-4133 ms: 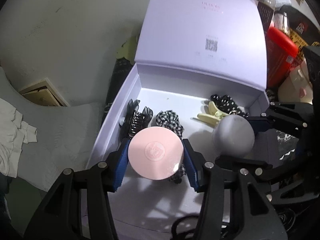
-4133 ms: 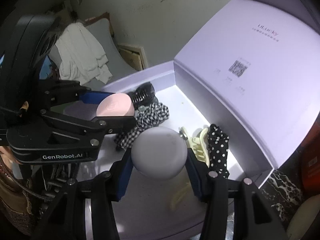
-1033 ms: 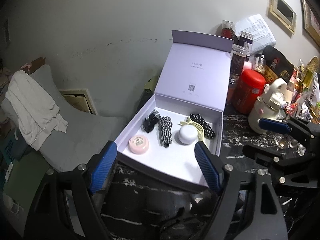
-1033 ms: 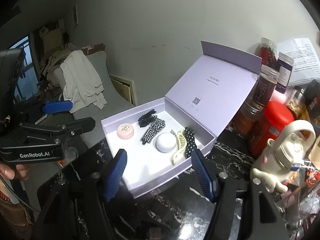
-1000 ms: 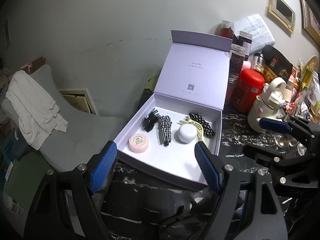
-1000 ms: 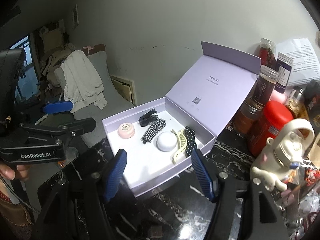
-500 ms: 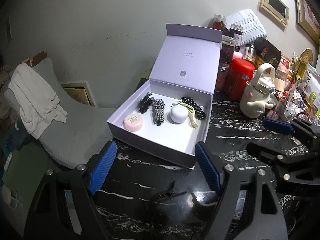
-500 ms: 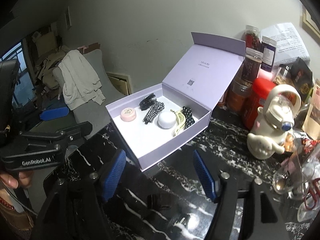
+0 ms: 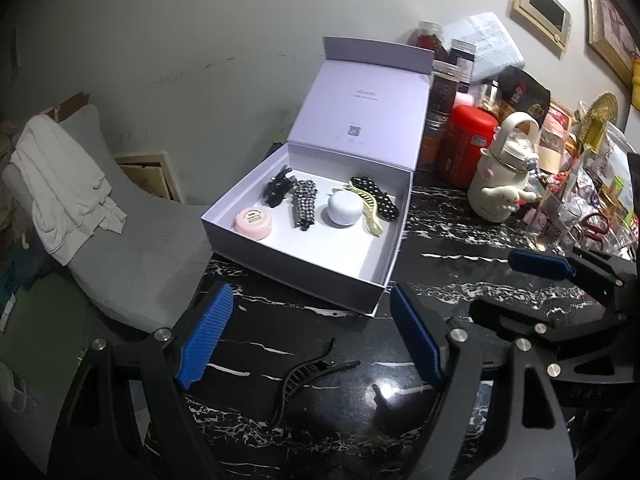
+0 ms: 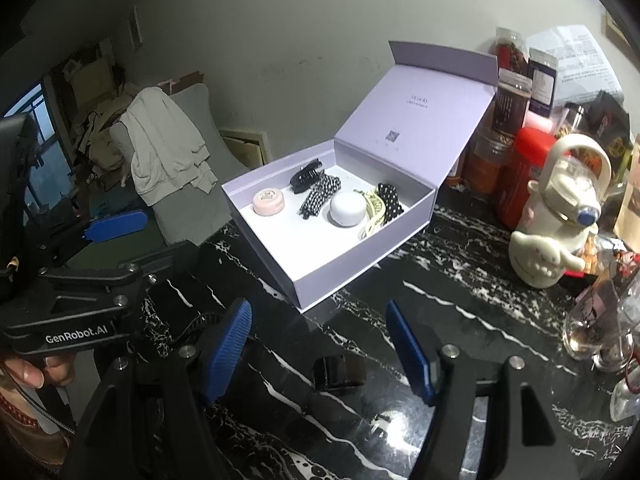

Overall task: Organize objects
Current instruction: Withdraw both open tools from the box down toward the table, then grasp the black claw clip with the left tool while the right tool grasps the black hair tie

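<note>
- The left gripper (image 9: pixel 308 336) holds nothing; its blue-padded fingers (image 9: pixel 204 336) are spread wide above the black marble tabletop (image 9: pixel 460 276).
- A black hair claw clip (image 9: pixel 304 374) lies on the marble between those fingers, touching neither.
- The right gripper (image 10: pixel 318 344) is likewise spread wide and empty, hanging over the same tabletop.
- A small dark boxy object (image 10: pixel 340 370) sits on the marble between the right fingers (image 10: pixel 228 344) (too dim to identify).
- Beyond both grippers stands the lavender box (image 9: pixel 296 264), its lid (image 9: pixel 364 104) propped upright at the back.
- Inside the box, from left to right: a pink round jar (image 9: pixel 254 222), a black claw clip (image 9: pixel 276 192), a black-and-white checked scrunchie (image 9: pixel 303 208), a white round jar (image 9: pixel 344 210), a cream hair clip (image 9: pixel 370 216) and a polka-dot clip (image 9: pixel 376 198).
- To the right of the box stand a red canister (image 9: pixel 466 144) and a white cartoon bottle (image 9: pixel 502 172).
- A grey chair (image 9: pixel 120 232) draped with white cloth (image 9: pixel 64 184) is off the table's left edge.
</note>
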`<act>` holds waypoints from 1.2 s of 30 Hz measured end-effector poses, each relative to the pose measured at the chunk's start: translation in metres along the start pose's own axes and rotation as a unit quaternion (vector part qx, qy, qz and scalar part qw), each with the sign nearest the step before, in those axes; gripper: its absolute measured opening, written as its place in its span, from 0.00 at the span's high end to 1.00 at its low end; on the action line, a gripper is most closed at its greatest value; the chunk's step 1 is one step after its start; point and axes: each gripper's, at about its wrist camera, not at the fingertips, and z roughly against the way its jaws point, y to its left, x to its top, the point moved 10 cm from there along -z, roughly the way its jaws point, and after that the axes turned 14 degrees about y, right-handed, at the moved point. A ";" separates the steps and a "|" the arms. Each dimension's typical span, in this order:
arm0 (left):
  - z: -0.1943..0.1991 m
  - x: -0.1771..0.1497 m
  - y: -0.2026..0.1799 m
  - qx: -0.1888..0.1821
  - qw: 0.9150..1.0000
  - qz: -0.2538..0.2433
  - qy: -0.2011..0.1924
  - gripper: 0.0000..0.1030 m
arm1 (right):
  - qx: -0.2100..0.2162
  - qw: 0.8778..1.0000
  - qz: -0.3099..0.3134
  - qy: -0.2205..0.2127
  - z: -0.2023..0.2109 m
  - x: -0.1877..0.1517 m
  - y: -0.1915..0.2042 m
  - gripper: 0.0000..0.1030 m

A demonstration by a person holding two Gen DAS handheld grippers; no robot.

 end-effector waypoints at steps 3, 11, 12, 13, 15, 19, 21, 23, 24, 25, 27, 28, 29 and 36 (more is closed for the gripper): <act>-0.003 -0.007 0.001 0.005 1.000 -0.009 0.002 0.22 | -0.006 1.000 -0.005 0.004 -0.004 -0.001 -0.001 0.31; -0.009 -0.019 0.012 0.005 1.000 0.004 0.010 0.22 | -0.011 1.000 -0.008 0.022 -0.016 -0.012 -0.001 0.31; -0.010 -0.021 0.013 0.004 1.000 0.004 0.011 0.22 | -0.010 1.000 -0.009 0.024 -0.018 -0.013 -0.001 0.31; -0.012 -0.023 0.014 0.003 1.000 0.004 0.013 0.22 | -0.008 1.000 -0.009 0.027 -0.020 -0.016 0.000 0.31; -0.017 -0.027 0.015 -0.001 1.000 0.006 0.019 0.22 | -0.008 0.999 -0.009 0.032 -0.024 -0.019 0.001 0.31; -0.031 -0.040 0.016 -0.009 0.999 0.004 0.038 0.22 | -0.011 0.999 -0.007 0.042 -0.033 -0.028 0.001 0.31; -0.037 -0.045 0.014 -0.011 0.999 0.001 0.045 0.22 | -0.014 0.999 -0.008 0.046 -0.036 -0.033 0.000 0.31; -0.041 -0.050 0.013 -0.012 0.999 -0.002 0.050 0.22 | -0.019 0.998 -0.009 0.051 -0.040 -0.039 -0.002 0.31; -0.043 -0.051 0.012 -0.013 0.999 -0.004 0.051 0.22 | -0.019 0.998 -0.010 0.054 -0.043 -0.041 -0.003 0.31; -0.044 -0.052 0.010 -0.015 0.999 -0.008 0.051 0.22 | -0.019 0.998 -0.013 0.057 -0.045 -0.044 -0.005 0.31; -0.048 -0.055 0.006 -0.020 0.998 -0.018 0.053 0.22 | -0.016 0.998 -0.021 0.061 -0.049 -0.047 -0.008 0.31; -0.049 -0.056 0.003 -0.023 0.998 -0.026 0.054 0.22 | -0.014 0.998 -0.026 0.063 -0.052 -0.050 -0.010 0.31; -0.052 -0.058 0.001 -0.025 0.997 -0.037 0.058 0.22 | -0.012 0.997 -0.028 0.065 -0.053 -0.051 -0.011 0.31; -0.074 -0.064 0.002 -0.033 0.995 -0.046 0.080 0.22 | -0.008 0.996 -0.030 0.082 -0.075 -0.056 -0.015 0.31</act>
